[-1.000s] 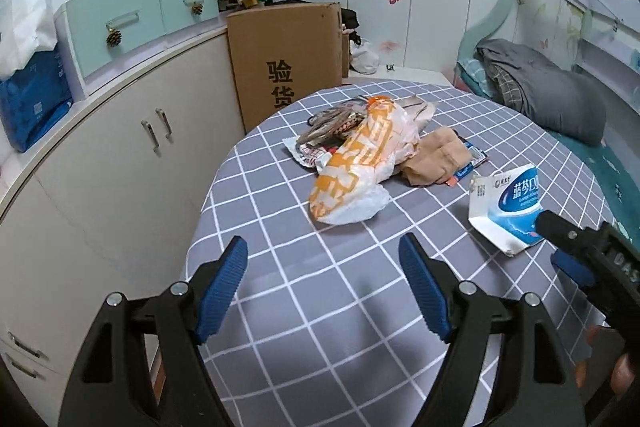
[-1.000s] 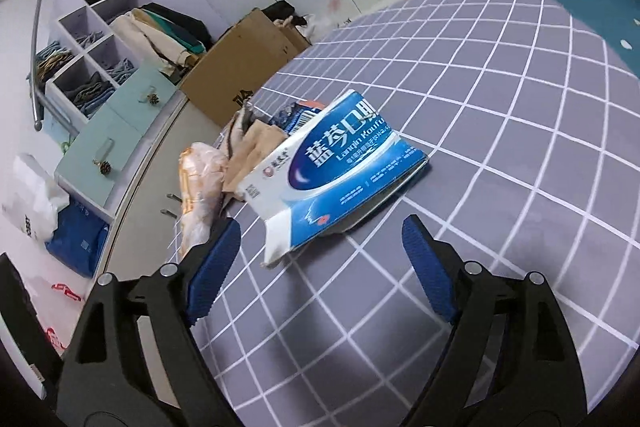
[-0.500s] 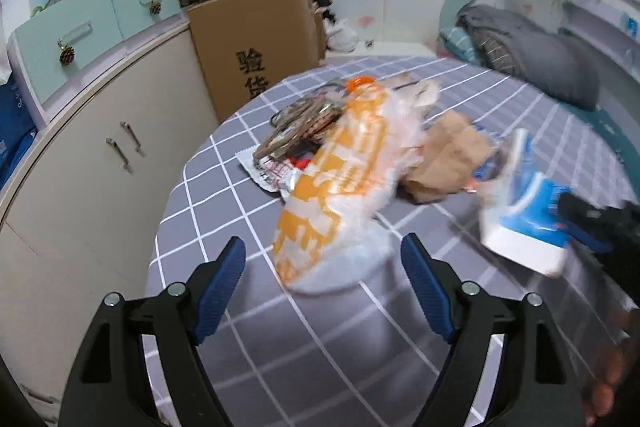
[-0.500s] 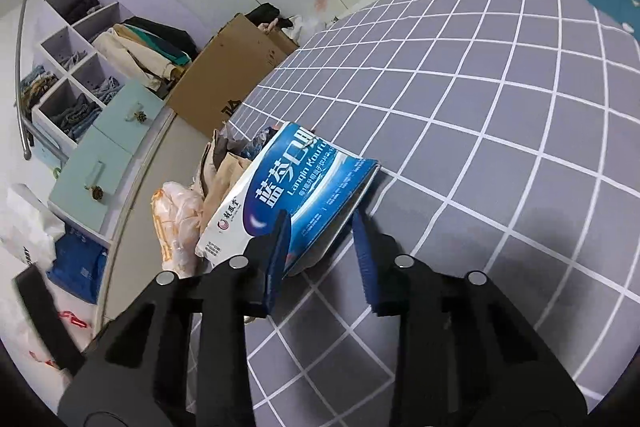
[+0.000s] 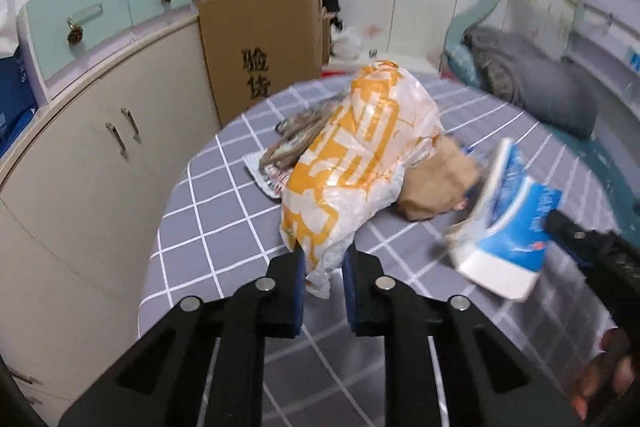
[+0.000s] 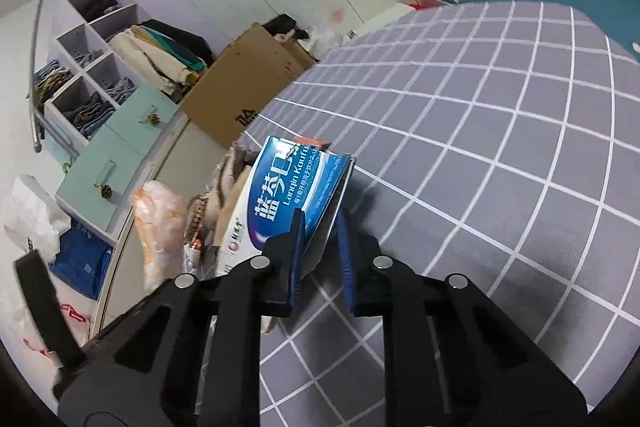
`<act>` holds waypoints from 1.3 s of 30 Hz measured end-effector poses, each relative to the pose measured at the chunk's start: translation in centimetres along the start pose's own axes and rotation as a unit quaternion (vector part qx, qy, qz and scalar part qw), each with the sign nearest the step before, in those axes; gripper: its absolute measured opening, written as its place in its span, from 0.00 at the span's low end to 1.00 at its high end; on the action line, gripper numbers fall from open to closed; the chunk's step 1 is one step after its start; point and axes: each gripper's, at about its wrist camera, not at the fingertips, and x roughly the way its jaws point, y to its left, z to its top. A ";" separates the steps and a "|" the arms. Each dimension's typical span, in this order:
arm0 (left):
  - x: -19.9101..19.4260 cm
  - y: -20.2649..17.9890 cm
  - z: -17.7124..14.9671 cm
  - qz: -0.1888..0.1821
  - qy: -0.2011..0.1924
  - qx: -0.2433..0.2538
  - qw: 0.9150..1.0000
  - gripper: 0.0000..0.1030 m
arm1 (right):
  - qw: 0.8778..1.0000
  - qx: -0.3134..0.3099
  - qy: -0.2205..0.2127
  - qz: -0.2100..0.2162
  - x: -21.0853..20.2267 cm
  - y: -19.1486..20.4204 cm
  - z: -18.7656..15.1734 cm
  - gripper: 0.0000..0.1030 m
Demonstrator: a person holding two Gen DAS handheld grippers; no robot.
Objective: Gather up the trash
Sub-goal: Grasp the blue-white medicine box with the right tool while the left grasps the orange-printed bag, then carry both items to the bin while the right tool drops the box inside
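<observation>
An orange-and-white plastic bag [image 5: 360, 155] lies on the grey checked table [image 5: 224, 203]. My left gripper [image 5: 323, 263] is shut on the bag's near end. Beside the bag lie a brown paper bag [image 5: 436, 183] and crumpled wrappers [image 5: 296, 143]. My right gripper [image 6: 320, 227] is shut on a blue-and-white box [image 6: 284, 195], lifted and tilted off the table; the box also shows in the left wrist view [image 5: 508, 231], blurred. The plastic bag shows at the left of the right wrist view [image 6: 160, 223].
A cardboard box [image 5: 260, 51] stands behind the table. A curved cream cabinet [image 5: 92, 155] with drawers runs along the left. A bed with a grey blanket [image 5: 536, 87] lies at the right. The table stretches far right [image 6: 500, 147].
My left gripper moved forward to the orange bag and shut on its near end. My right gripper shut on the blue box and lifted it off the table.
</observation>
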 end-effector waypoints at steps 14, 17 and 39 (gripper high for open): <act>0.4 -3.4 -2.9 -0.077 0.043 -0.011 0.996 0.13 | 0.999 -0.028 0.017 0.017 0.0 2.3 -1.3 0.17; 1.6 -3.2 -3.1 -0.074 0.064 -0.017 0.995 0.12 | 0.999 -0.012 0.025 0.020 0.3 1.8 -1.4 0.20; -2.8 3.3 -4.4 -0.083 -0.004 -0.062 0.995 0.09 | 0.989 -0.140 -0.028 0.046 -2.2 9.1 -2.5 0.09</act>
